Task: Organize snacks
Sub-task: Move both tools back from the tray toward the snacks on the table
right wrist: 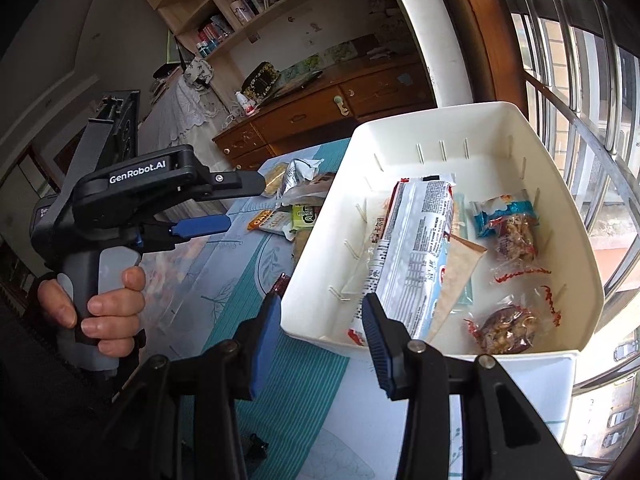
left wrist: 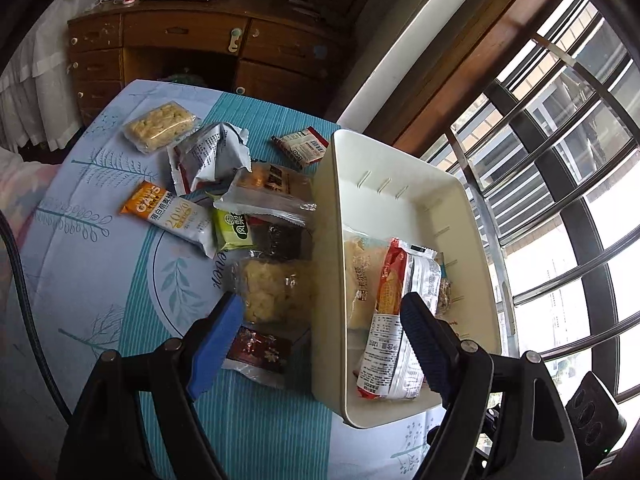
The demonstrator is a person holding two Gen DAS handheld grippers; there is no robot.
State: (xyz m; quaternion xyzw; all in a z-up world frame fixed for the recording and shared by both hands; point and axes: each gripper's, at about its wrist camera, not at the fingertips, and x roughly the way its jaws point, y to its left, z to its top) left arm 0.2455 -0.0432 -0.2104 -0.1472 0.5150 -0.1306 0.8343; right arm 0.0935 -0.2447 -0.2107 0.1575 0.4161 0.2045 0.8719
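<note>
A cream plastic bin (left wrist: 328,240) (right wrist: 404,128) stands on the table at the right. It holds a long red-and-white cracker pack (left wrist: 394,320) (right wrist: 412,248), a beige sachet (right wrist: 456,276) and small wrapped snacks (right wrist: 512,232). Loose snacks lie left of the bin: an orange oats bar (left wrist: 168,212), a green packet (left wrist: 232,232), a clear bag of yellow puffs (left wrist: 272,288), a dark red packet (left wrist: 260,350). My left gripper (left wrist: 320,316) is open, straddling the bin's left wall. My right gripper (right wrist: 320,320) is open and empty at the bin's near corner.
The table has a blue leaf-print cloth (left wrist: 100,248). More snacks lie farther back: a silver wrapper (left wrist: 212,152) and a pale cracker pack (left wrist: 160,128). A wooden dresser (left wrist: 180,48) stands behind. A barred window (left wrist: 560,140) is at the right.
</note>
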